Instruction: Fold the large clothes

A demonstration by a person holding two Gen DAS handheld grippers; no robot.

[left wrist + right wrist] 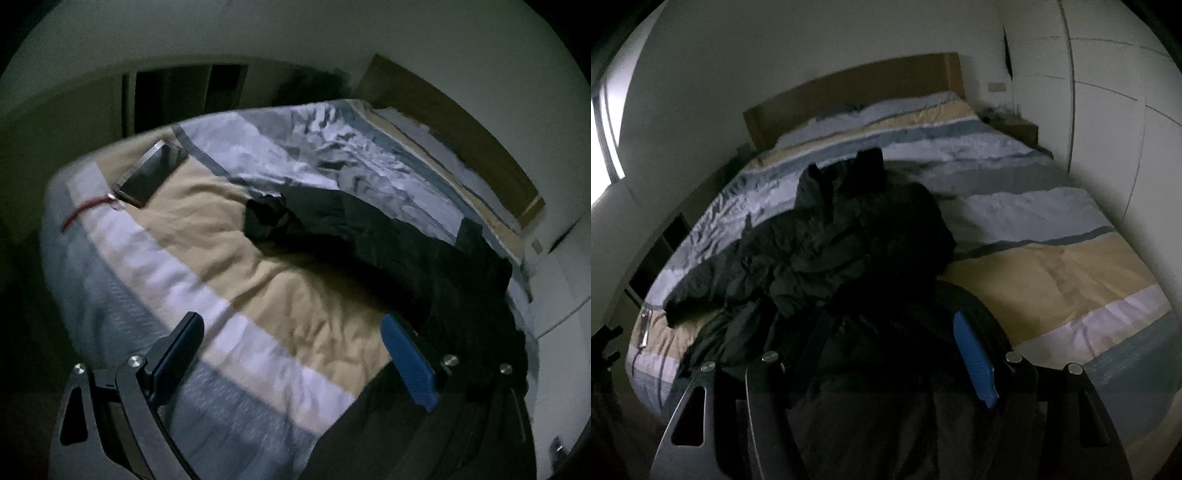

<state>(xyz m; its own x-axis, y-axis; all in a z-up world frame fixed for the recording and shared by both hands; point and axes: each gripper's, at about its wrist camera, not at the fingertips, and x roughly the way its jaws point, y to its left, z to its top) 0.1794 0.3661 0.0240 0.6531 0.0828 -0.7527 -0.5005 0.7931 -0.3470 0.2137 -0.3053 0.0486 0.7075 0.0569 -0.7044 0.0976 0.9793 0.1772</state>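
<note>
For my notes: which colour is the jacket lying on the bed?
Black. The jacket shows best in the right wrist view, crumpled on the striped bedcover.

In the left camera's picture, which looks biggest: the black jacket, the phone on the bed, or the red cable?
1. Black jacket, by far.
2. Phone.
3. Red cable, thin and partly blurred. Both small things lie farther from the camera, so their real sizes stay unsure.
</note>
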